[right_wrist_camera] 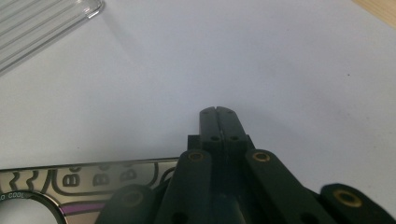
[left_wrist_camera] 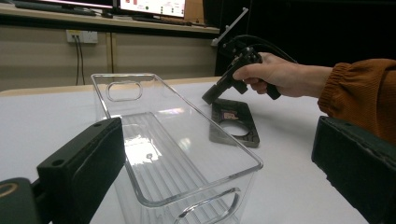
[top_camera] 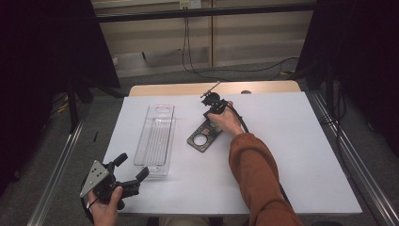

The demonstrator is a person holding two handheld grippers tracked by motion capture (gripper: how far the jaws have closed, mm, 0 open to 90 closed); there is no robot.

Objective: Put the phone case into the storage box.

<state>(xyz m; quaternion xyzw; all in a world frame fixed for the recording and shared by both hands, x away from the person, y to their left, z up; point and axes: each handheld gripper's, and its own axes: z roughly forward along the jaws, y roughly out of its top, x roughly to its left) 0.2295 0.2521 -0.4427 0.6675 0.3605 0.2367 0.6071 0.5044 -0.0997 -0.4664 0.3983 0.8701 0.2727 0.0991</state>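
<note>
At the left, the left gripper (top_camera: 131,173) hovers by the near end of the clear plastic bin (top_camera: 156,136), jaws spread wide and holding nothing. Right of the bin, the dark plate with a round hole (top_camera: 203,136) lies flat on the white sheet (top_camera: 291,155). The right gripper (top_camera: 210,116) has its jaws pressed together with nothing between, tips at the plate's far edge; whether they touch it is hard to tell. To grasp well, open first, then straddle one edge squarely.
</note>
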